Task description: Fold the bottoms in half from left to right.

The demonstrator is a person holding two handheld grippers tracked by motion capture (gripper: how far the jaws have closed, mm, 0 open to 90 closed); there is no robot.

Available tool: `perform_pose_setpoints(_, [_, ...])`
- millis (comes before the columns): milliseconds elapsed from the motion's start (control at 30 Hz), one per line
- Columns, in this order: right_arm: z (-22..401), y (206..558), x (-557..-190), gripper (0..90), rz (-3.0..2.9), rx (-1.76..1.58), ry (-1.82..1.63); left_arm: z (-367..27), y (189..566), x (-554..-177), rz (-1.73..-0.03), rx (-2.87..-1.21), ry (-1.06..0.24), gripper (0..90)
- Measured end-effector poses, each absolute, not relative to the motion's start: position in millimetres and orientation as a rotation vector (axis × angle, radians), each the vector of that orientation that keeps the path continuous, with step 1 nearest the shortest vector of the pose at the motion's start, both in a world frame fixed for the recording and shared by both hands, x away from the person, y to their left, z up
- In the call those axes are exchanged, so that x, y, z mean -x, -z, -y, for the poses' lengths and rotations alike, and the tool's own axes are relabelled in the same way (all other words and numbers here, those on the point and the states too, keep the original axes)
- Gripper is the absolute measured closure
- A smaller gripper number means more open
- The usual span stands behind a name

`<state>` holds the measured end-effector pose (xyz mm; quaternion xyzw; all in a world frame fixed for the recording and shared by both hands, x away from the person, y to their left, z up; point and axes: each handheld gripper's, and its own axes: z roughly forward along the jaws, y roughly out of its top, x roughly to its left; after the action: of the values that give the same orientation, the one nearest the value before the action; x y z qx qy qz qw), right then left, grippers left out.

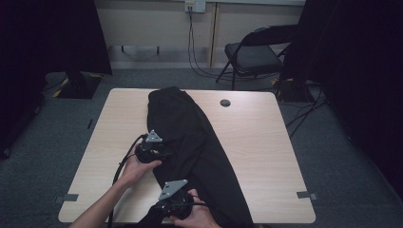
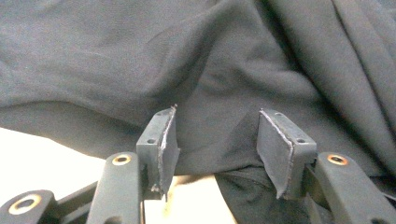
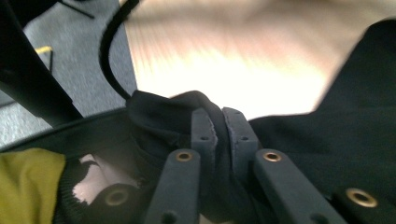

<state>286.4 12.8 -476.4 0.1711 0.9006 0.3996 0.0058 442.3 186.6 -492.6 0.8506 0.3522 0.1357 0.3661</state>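
Two grippers at work on one black garment (image 1: 190, 137), which lies in a long band across the bench (image 1: 266, 161), running from about 11 o'clock at the far edge down to 6 o'clock at the near edge.

Progress, as judged: early. The cloth is still rumpled and loosely bunched, no neat fold visible. A grip on the near end seems made; spreading or folding is still to come.

Right gripper (image 1: 177, 203), at 6 o'clock by the near edge: jaws pressed nearly together, a bunched fold of the black cloth pinched between them.

Left gripper (image 1: 153, 151), at the garment's 9 o'clock side, about mid-length: jaws stand apart, roughly half wide, poised at the cloth's hem. The pads (image 2: 275, 154) press on nothing.

What each view adds:
- High view: whole layout, garment's full length and slant, both hands' places. Jaw states unreadable from here.
- Left gripper view: gap between the jaws, cloth edge lying across it, bare bench (image 2: 42, 149) beneath; creases in the garment (image 2: 196, 70).
- Right gripper view: the pinch itself (image 3: 224, 135), a cable (image 3: 109, 56), and a yellow cuff (image 3: 25, 186) at its 8 o'clock. Background is motion-blurred.
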Motion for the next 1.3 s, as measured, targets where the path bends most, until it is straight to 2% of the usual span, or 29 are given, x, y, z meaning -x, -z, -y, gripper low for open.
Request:
perform_pose_setpoints(133, [16.6,445.5,-289.1,86.0,-2.717,-0.592,-1.365,-188.3,492.9,-443.4,-0.912,-2.181,-0.362,49.5])
perform_pose_setpoints(300, [77.9,415.2,-295.6,85.9,-2.532,-0.770,-1.464,-187.5,492.3,-443.2,-0.923,-2.184,-0.347,50.3])
perform_pose_setpoints(433, [132.8,418.1,-298.3,85.1,-2.428,-0.937,-1.403,-186.5,492.8,-443.1,-0.932,-2.170,-0.363,50.4])
perform_pose_setpoints(567, [171.9,440.7,-302.5,81.0,-2.438,-1.079,-1.229,-186.3,492.7,-443.7,-0.925,-2.177,-0.367,50.3])
perform_pose_setpoints(667, [173.5,448.6,-302.1,68.9,-2.453,-1.123,-1.170,-185.3,492.6,-443.6,-0.929,-2.177,-0.363,50.3])
perform_pose_setpoints(733, [168.1,438.8,-299.6,58.0,-2.432,-1.083,-1.208,-185.5,492.8,-443.4,-0.930,-2.174,-0.360,50.4])
perform_pose_setpoints(767, [164.9,432.9,-297.8,55.6,-2.415,-1.070,-1.227,-184.9,493.0,-443.2,-0.938,-2.166,-0.357,50.4])
perform_pose_setpoints(1000, [151.4,410.8,-285.7,49.5,-2.369,-1.000,-1.292,-185.7,492.8,-443.8,-0.934,-2.168,-0.363,51.6])
perform_pose_setpoints(1167, [157.8,413.5,-291.1,45.5,-2.363,-1.004,-1.312,-186.0,493.2,-444.1,-0.937,-2.161,-0.362,51.7])
perform_pose_setpoints(1300, [164.0,409.4,-295.4,48.5,-2.340,-1.009,-1.450,-185.7,493.5,-444.1,-0.941,-2.156,-0.359,51.9])
